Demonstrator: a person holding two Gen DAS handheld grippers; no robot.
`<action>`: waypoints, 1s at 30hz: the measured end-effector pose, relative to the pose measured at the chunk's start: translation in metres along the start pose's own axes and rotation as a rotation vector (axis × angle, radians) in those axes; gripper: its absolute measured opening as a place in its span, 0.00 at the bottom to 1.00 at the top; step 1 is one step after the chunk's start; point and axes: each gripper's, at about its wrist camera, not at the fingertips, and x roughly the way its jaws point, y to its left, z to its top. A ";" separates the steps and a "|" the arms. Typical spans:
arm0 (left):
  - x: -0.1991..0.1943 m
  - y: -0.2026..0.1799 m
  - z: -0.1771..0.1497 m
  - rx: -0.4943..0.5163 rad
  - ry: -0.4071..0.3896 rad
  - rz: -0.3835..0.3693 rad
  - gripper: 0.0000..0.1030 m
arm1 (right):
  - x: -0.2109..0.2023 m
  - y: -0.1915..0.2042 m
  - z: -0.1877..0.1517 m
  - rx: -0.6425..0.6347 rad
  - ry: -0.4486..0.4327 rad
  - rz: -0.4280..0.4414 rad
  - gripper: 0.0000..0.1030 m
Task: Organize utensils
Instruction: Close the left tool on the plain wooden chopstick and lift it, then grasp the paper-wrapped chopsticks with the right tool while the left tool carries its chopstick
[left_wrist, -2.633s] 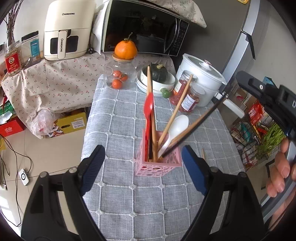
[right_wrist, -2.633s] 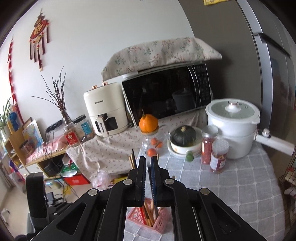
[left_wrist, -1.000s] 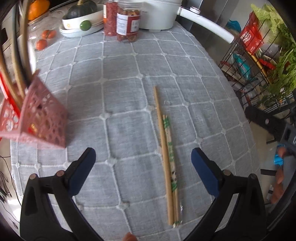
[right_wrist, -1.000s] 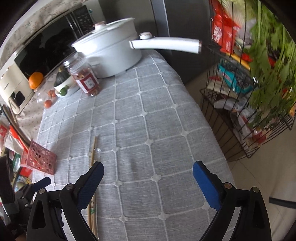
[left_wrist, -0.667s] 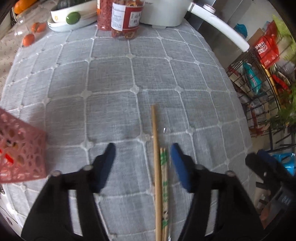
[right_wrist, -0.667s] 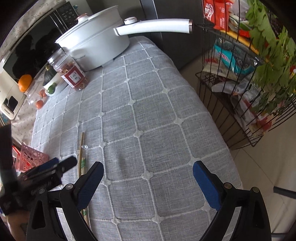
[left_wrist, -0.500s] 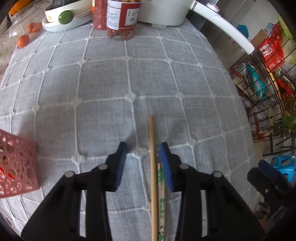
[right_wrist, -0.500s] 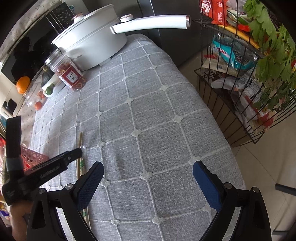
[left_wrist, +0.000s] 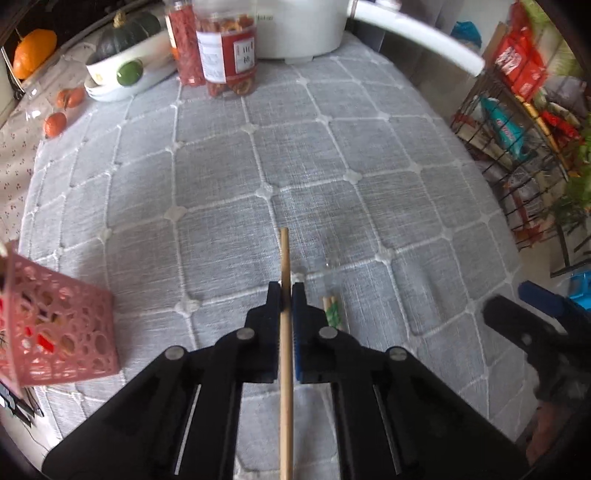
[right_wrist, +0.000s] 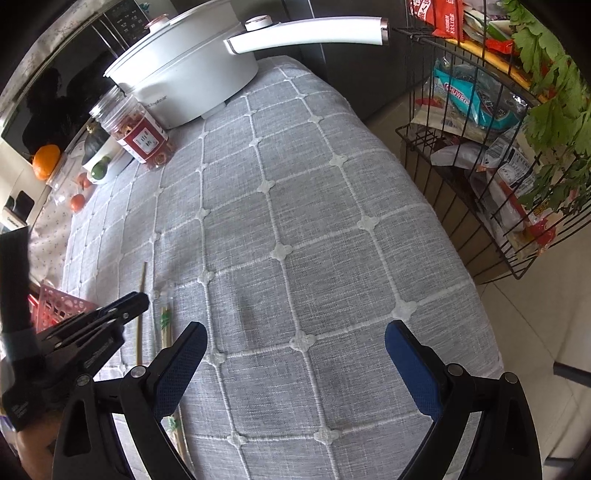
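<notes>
From the left wrist, the left gripper (left_wrist: 287, 291) had its jaws pinched on a bare chopstick (left_wrist: 283, 251) on the table (left_wrist: 221, 166); the wrapped chopsticks (left_wrist: 332, 314) lay just beside, the pink holder (left_wrist: 59, 332) to the left, already holding utensils. From the right wrist, the right gripper (right_wrist: 295, 341) hung with jaws spread, empty; chopsticks remained to stow.

I see a worktop (left_wrist: 332, 155) covered by a grey quilted cloth. At its far edge stand a white pot (left_wrist: 303, 26), two red-filled jars (left_wrist: 225, 55) and a white bowl (left_wrist: 122, 74) holding a squash. A pink basket (left_wrist: 55, 325) sits near left. Near the middle lie a bare chopstick (left_wrist: 284, 254) and, just right of it, a wrapped pair (left_wrist: 332, 314).
</notes>
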 end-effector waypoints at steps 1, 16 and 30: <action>-0.011 0.003 -0.005 0.007 -0.018 -0.015 0.06 | 0.001 0.002 0.000 0.000 0.004 0.011 0.95; -0.123 0.047 -0.036 0.010 -0.277 -0.089 0.06 | 0.028 0.069 -0.013 -0.125 0.066 0.082 0.91; -0.151 0.084 -0.068 -0.077 -0.326 -0.087 0.07 | 0.059 0.137 -0.037 -0.397 0.088 -0.151 0.59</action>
